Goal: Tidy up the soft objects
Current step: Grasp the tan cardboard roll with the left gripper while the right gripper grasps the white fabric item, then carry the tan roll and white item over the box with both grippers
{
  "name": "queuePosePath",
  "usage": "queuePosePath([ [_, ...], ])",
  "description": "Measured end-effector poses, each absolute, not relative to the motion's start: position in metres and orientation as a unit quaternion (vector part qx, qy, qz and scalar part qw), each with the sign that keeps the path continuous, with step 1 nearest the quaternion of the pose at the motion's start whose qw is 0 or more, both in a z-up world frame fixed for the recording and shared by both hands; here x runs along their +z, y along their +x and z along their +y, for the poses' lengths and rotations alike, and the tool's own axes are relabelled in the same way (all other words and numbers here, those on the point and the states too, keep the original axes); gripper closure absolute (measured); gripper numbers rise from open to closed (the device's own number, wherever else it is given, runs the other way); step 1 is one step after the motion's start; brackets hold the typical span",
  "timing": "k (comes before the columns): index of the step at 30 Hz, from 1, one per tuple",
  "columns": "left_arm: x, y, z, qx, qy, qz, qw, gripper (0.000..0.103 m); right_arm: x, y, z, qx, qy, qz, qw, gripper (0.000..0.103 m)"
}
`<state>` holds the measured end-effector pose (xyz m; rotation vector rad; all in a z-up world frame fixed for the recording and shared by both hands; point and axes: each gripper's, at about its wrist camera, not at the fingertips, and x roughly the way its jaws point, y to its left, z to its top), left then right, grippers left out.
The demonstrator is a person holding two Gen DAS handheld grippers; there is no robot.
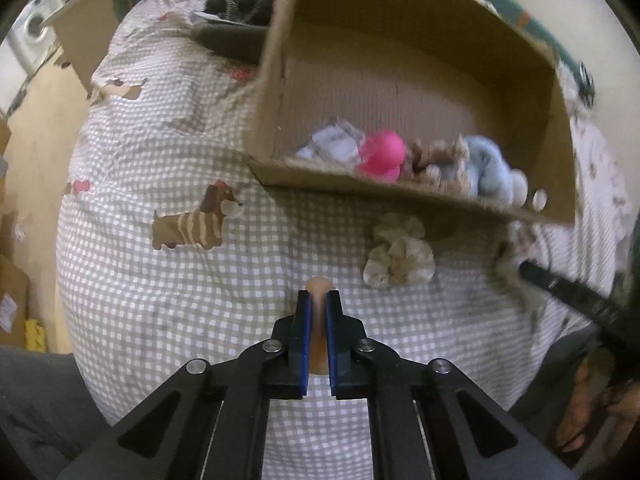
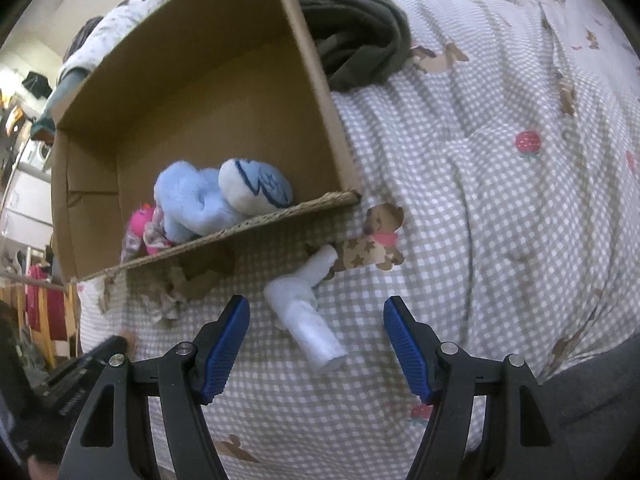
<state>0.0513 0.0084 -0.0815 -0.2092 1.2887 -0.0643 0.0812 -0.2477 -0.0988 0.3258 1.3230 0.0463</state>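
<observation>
A cardboard box [image 1: 420, 196] lies on a checked bedspread and holds a light blue plush [image 1: 490, 170], a pink toy [image 1: 382, 152] and other soft things. It also shows in the right wrist view [image 2: 304, 60]. My left gripper [image 1: 319, 300] is shut on a thin peach-coloured soft object [image 1: 318, 286], held above the bedspread in front of the box. A beige ruffled soft item [image 1: 400, 258] lies beside the box front. My right gripper [image 2: 316, 312] is open, above a white rolled sock-like item [image 2: 308, 316] that lies between its fingers on the bed.
A dark green garment [image 2: 360, 40] lies behind the box. The bedspread [image 1: 180, 152] bears dog prints. The other gripper's black finger [image 1: 568, 288] enters at the right of the left wrist view. Floor and cardboard pieces [image 1: 24, 168] lie left of the bed.
</observation>
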Motion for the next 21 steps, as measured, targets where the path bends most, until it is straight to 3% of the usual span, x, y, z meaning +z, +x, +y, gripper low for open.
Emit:
queuePosePath([
  [5, -0.075, 0.052, 0.027, -0.013, -0.129, 0.59, 0.797, 0.096, -0.105, 0.086, -0.233, 0.042, 0.128, 0.62, 0.773, 0.03],
  [9, -0.074, 0.054, 0.027, -0.007, -0.126, 0.589, 0.798, 0.096, -0.111, 0.089, -0.224, 0.047, 0.103, 0.628, 0.77, 0.053],
  [14, -0.073, 0.051, 0.025, -0.004, -0.122, 0.586, 0.801, 0.096, -0.115, 0.089, -0.211, 0.05, 0.091, 0.627, 0.772, 0.068],
  [16, -0.073, 0.052, 0.025, -0.004, -0.121, 0.585, 0.802, 0.096, -0.113, 0.088, -0.21, 0.056, 0.088, 0.625, 0.774, 0.082],
  [21, -0.072, 0.052, 0.025, -0.002, -0.114, 0.583, 0.804, 0.096, -0.105, 0.079, -0.206, 0.087, 0.1, 0.613, 0.779, 0.085],
])
